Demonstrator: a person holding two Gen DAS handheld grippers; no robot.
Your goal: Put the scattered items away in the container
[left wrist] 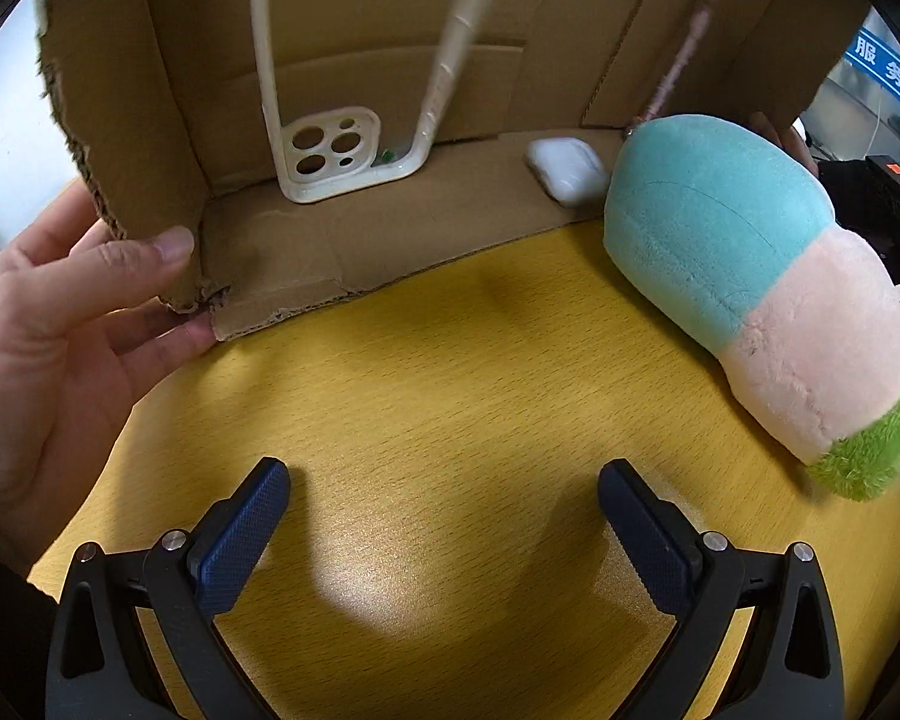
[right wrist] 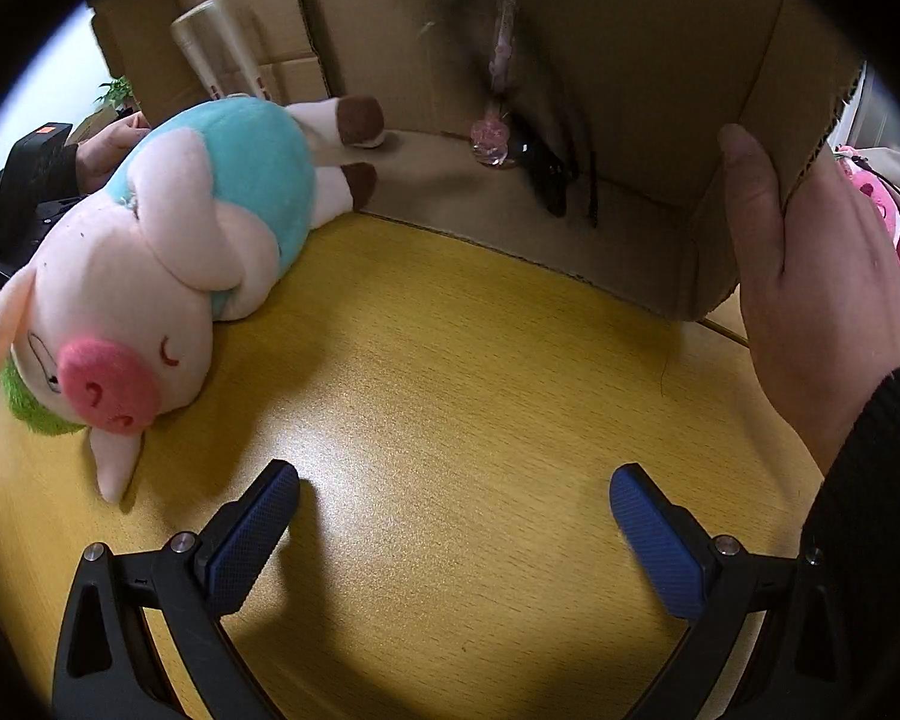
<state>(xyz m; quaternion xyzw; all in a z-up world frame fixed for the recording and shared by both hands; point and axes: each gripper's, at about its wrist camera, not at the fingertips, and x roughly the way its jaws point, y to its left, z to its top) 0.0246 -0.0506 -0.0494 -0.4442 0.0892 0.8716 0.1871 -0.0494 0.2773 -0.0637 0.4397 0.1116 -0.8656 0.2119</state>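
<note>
Brown cardboard makes up the box [left wrist: 390,228], which lies on its side on the yellow wooden table [left wrist: 450,396] with its open mouth facing both cameras. In the left wrist view a bare hand [left wrist: 72,324] grips the torn left edge of the box, thumb on the inside of the wall; in the right wrist view another hand [right wrist: 810,276], in a dark sleeve, clasps the right wall the same way. Inside the box, a cream phone case [left wrist: 342,150] stands on end against the back, a white earbud case [left wrist: 567,171] lies on the lower flap near the opening, and a pale tube [right wrist: 222,54] leans at the left. A pink wand [right wrist: 501,78] with a clear bauble at its tip stands against the inner wall, and something dark next to it is too blurred to make out. The plush pig [right wrist: 168,252], in a blue shirt with a green tuft at its head, lies on its side on the table, its brown feet reaching onto the box flap and its snout pointing away from the box. The left gripper [left wrist: 444,516] hovers low over bare table with its blue pads spread wide and nothing between them; the right gripper [right wrist: 456,522] is likewise spread and empty.
</note>
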